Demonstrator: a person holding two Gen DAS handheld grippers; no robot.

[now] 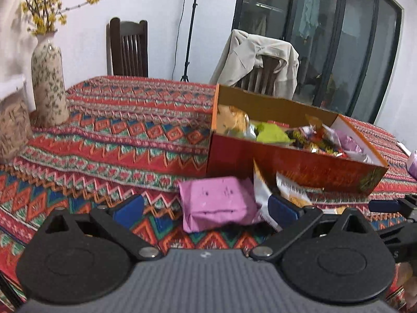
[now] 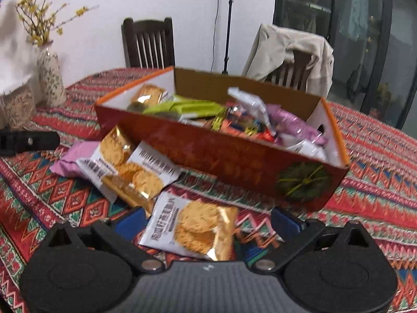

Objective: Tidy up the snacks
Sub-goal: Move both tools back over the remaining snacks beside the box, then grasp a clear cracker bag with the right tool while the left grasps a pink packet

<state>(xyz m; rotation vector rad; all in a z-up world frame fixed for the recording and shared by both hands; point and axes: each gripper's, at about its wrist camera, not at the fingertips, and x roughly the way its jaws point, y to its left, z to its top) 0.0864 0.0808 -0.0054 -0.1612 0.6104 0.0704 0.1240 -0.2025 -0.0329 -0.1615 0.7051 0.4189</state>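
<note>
The red cardboard box (image 2: pixel 229 156) sits at centre frame in the right wrist view, on the patterned tablecloth (image 2: pixel 378 177). It holds a mixed heap of snacks: a biscuit packet (image 2: pixel 149 95) at its left end, green packets (image 2: pixel 192 108) in the middle, small bright wrapped sweets (image 2: pixel 242 125), and a white packet (image 2: pixel 251 104) and purple packet (image 2: pixel 294 125) toward its right end.

Outside the box, at lower centre, a biscuit packet (image 2: pixel 192 230) lies on the cloth between the spread fingers of the right gripper (image 2: pixel 206 224), which is released and not gripping it. Two more biscuit packets (image 2: pixel 130 167) lean at the box's front left, overlapping a pink packet (image 2: pixel 70 160).

In the left wrist view, the left gripper (image 1: pixel 208 210) is likewise released, its fingers either side of the pink packet (image 1: pixel 216 203) at lower centre. A floral vase (image 1: pixel 48 83) stands at upper left.
</note>
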